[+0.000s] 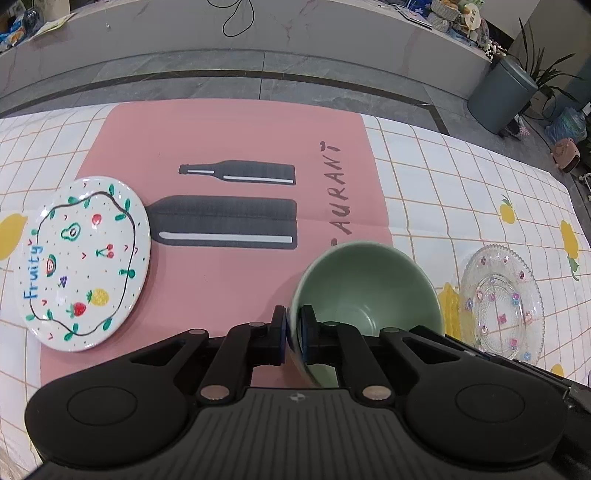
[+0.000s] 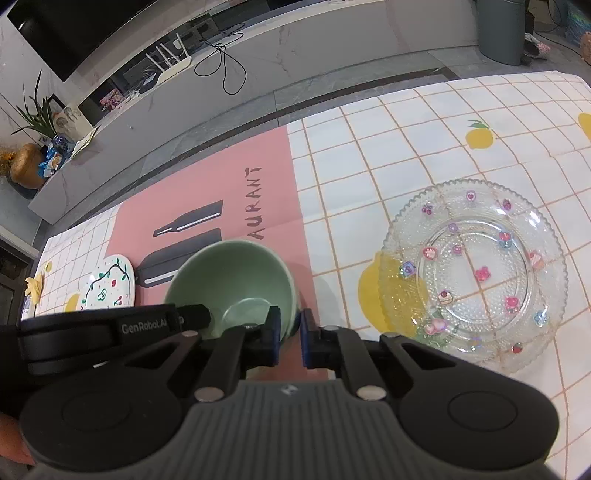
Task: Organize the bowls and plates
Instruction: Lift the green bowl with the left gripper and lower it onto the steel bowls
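A green bowl [image 1: 365, 291] stands on the pink placemat [image 1: 236, 140]. My left gripper [image 1: 293, 332] is shut on the bowl's near left rim, one finger inside and one outside. My right gripper [image 2: 289, 334] is shut on the near right rim of the same bowl [image 2: 232, 280]. The left gripper's body [image 2: 110, 325] shows at the bowl's left in the right wrist view. A white fruit-painted plate [image 1: 83, 262] lies at the mat's left edge; it also shows in the right wrist view [image 2: 109, 286]. A clear glass plate with flower stickers [image 1: 500, 301] lies right of the bowl, and in the right wrist view [image 2: 476, 273].
The table wears a white checked cloth with lemon prints [image 2: 406, 147]. Beyond its far edge is grey floor [image 1: 258, 81], a low marble bench [image 1: 258, 29] with cables, and a grey bin [image 1: 502, 92] with plants at the right.
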`<state>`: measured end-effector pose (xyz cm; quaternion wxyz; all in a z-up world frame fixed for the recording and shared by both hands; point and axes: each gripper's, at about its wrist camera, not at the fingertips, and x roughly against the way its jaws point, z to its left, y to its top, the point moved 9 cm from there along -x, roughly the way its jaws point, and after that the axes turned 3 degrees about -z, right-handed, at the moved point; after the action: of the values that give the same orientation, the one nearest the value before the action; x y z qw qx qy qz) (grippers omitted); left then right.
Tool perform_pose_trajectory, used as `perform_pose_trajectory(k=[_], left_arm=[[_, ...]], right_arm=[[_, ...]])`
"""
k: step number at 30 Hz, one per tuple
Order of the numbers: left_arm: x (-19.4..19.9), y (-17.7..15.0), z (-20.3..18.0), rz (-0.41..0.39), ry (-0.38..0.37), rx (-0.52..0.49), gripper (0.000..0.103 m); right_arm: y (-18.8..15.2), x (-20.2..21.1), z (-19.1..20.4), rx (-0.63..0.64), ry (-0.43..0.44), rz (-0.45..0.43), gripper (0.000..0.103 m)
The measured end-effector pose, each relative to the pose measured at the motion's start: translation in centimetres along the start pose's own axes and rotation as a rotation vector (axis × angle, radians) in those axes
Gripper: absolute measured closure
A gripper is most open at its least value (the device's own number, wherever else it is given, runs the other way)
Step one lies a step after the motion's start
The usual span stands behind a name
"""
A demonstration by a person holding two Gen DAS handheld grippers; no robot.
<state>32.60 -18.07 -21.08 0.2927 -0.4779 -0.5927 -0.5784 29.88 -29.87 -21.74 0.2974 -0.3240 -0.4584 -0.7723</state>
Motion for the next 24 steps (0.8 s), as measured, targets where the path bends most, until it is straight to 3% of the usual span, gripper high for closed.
perform_pose_trajectory(k=[8,18,24], left_arm=[[2.1,-0.6,0.1,-0.013,-0.004,0.012,0.095],[7.9,-2.7,0.6,-0.066,0.058,0.024,0.095],[12.2,-4.4,1.5,-0.122,0.053,0.055,0.095]], right_arm=[[-0.4,1.8,0.4,-0.003,0.018,0.001,0.095],[-2.4,6.3,2.5,0.021,0.079,-0.007,0.095],[-4.6,9.6,4.2,0.056,0.107,-0.028,0.095]])
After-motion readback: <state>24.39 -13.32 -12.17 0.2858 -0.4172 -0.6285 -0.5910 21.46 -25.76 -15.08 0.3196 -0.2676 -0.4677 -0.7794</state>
